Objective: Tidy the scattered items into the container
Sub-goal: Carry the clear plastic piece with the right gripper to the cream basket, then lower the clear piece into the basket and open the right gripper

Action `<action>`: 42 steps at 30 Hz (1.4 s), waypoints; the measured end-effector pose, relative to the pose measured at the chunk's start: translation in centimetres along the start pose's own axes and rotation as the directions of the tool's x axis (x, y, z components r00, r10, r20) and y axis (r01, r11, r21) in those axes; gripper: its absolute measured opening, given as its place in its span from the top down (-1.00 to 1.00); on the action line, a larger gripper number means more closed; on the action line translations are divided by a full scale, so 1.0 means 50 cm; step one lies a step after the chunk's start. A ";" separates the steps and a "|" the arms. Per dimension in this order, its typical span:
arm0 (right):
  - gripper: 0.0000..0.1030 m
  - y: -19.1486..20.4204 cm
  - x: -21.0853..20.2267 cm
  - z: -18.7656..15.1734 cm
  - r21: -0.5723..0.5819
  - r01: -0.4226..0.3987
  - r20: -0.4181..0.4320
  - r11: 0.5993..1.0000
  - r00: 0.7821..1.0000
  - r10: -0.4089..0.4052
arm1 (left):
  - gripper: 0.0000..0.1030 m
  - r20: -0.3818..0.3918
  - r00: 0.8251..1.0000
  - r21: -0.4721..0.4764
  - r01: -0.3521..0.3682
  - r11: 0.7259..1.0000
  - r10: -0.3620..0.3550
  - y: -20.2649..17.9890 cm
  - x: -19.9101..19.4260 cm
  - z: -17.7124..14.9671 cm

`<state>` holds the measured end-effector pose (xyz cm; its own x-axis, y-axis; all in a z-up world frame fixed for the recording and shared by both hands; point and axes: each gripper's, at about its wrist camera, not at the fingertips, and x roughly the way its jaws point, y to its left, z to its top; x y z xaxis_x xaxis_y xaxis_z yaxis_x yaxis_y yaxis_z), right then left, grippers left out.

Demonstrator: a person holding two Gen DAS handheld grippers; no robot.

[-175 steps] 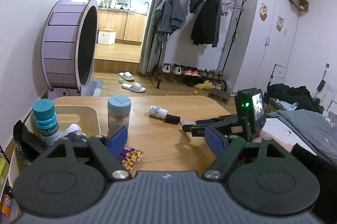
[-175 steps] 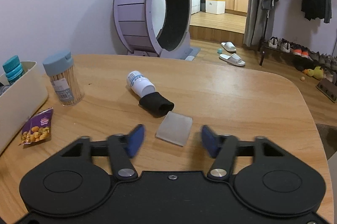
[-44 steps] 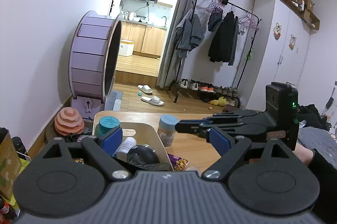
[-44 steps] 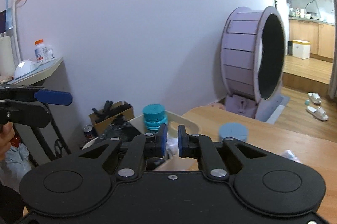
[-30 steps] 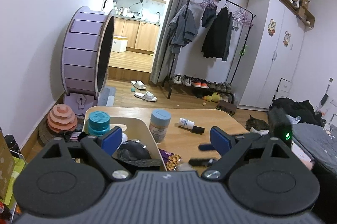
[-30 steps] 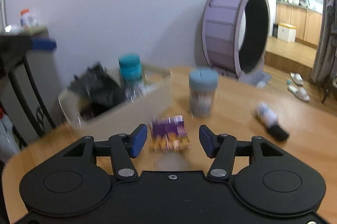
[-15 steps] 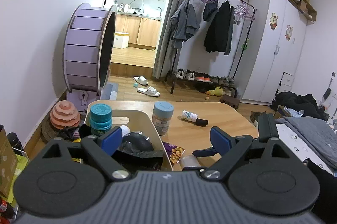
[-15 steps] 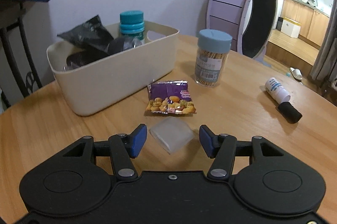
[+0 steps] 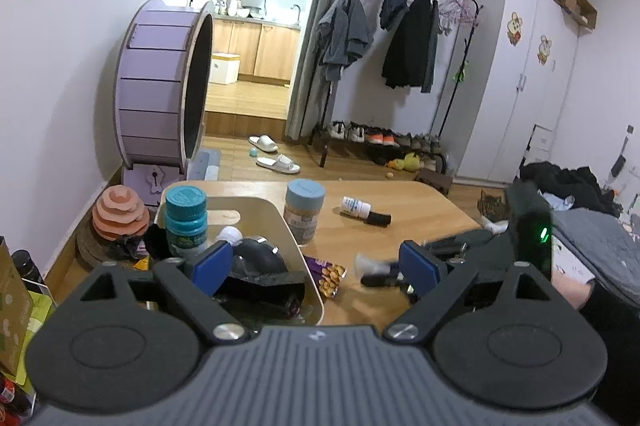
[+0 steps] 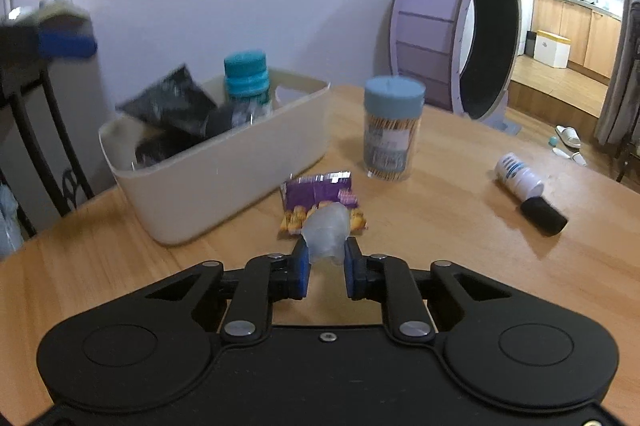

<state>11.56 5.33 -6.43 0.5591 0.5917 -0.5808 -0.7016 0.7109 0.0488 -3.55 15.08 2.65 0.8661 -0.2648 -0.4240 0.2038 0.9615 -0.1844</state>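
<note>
Right gripper [image 10: 324,258] closing, pads pinching a frosted soft pouch [image 10: 326,230] just above the table [image 10: 460,226], buckling it upward. Half hiding the purple snack packet [image 10: 320,194] behind. Cream container [image 10: 224,170] just left, contents blurred and dark. Left gripper [image 9: 316,266] spread wide, nothing between the jaws, blocking the container's near end.

In the right wrist view, the other hand-held gripper [image 10: 60,42] at upper left is smeared by blur and cut by the frame edge. The snack packet [image 10: 320,192] is half hidden behind the translucent pouch [image 10: 326,232]. Labels on the toothpick jar [image 10: 390,130] are unreadable.
</note>
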 end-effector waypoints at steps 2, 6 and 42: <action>0.67 -0.007 -0.017 0.011 0.018 -0.003 0.034 1.000 0.999 0.002 | -0.74 -0.012 1.000 0.011 0.005 1.000 -0.005 -0.005 0.005 -0.003; 0.67 -0.013 -0.043 0.029 0.041 -0.006 0.084 0.999 0.996 0.003 | -0.74 -0.030 0.999 0.033 0.015 0.999 -0.014 -0.012 0.010 -0.008; -0.71 0.007 -0.121 0.102 0.133 0.012 0.249 0.991 0.968 -0.045 | -0.75 0.023 1.000 0.014 0.003 1.000 -0.003 -0.007 -0.012 0.014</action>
<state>10.17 3.95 1.24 0.6821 0.6353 -0.3621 -0.6302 0.7619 0.1495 -3.82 14.95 3.57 0.8756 -0.2662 -0.4032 0.2126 0.9617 -0.1732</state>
